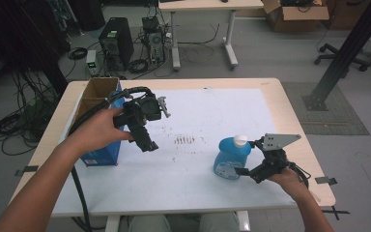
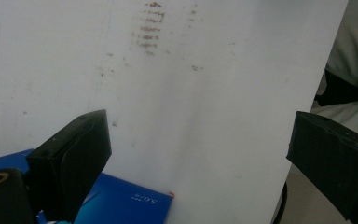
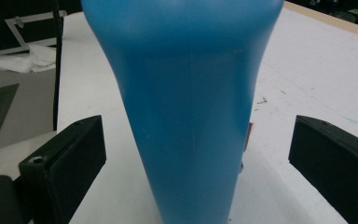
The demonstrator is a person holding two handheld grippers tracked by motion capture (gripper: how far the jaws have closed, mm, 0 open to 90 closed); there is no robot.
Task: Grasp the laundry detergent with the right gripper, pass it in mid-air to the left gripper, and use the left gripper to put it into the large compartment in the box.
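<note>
Two black jaws of the right gripper (image 1: 245,170) stand wide apart with the blue bottle (image 1: 232,157) between them and nothing clamped yet; in the right gripper view there is a clear gap on each side of the bottle's body (image 3: 186,107). From above, the right hand (image 1: 290,178) holds the tool low at the near right of the table (image 1: 53,125), its jaws level with the bottle's lower half.

To do this well, the judgement is that the gripper should come forward a touch more so the pads meet the body square on, at a height where the sides are fairly even, then close slowly. The bottle tapers, narrow low in the right gripper view and broader above, so a bite on the slope could let it slip or tip.

The bottle stands upright on the white sheet (image 1: 198,116), long axis vertical, white cap (image 1: 240,140) on top and a label (image 1: 226,169) on its near side.

Further out, the left gripper (image 1: 147,142) hangs over the middle left, jaws also spread wide and holding nothing; its own view looks down on the bare sheet and a corner of the blue box (image 2: 121,200). That box (image 1: 101,152) sits open-topped at the table's left, just beside the left hand (image 1: 99,128). Some dark smudges (image 1: 184,140) mark the sheet between the two tools.
</note>
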